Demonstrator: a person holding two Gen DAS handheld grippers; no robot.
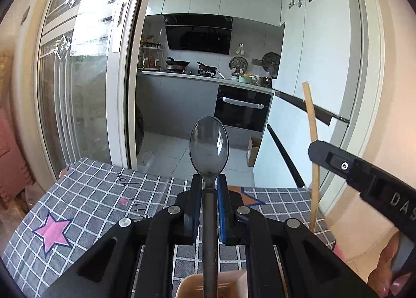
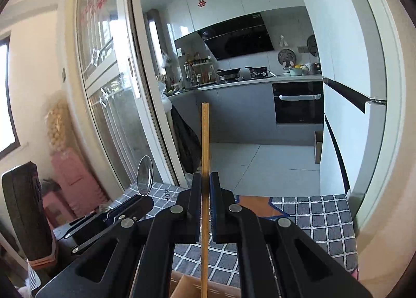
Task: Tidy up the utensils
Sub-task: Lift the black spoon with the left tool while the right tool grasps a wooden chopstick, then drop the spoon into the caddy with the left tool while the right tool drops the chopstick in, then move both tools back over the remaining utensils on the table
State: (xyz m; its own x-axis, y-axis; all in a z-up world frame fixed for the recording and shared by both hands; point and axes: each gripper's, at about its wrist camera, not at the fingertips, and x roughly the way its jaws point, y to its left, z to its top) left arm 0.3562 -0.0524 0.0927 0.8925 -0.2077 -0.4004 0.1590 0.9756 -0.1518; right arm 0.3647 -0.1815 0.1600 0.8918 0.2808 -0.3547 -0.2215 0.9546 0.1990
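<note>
My left gripper [image 1: 209, 181] is shut on a dark metal spoon [image 1: 209, 147], bowl up, handle running down toward a tan cardboard box [image 1: 189, 286] at the bottom edge. My right gripper [image 2: 206, 177] is shut on a wooden chopstick [image 2: 205, 137], held upright over the cardboard box [image 2: 187, 285]. In the left wrist view the right gripper [image 1: 316, 152] holds the chopstick [image 1: 310, 113] at the right. In the right wrist view the left gripper [image 2: 144, 198] with the spoon [image 2: 145, 174] is at the left.
A table with a grey checked cloth [image 1: 91, 194] and a pink star [image 1: 53, 230] lies below both grippers. Small dark metal bits [image 1: 124, 179] lie on the cloth. Beyond is a glass sliding door [image 1: 78, 90], a kitchen and a white fridge [image 1: 312, 77].
</note>
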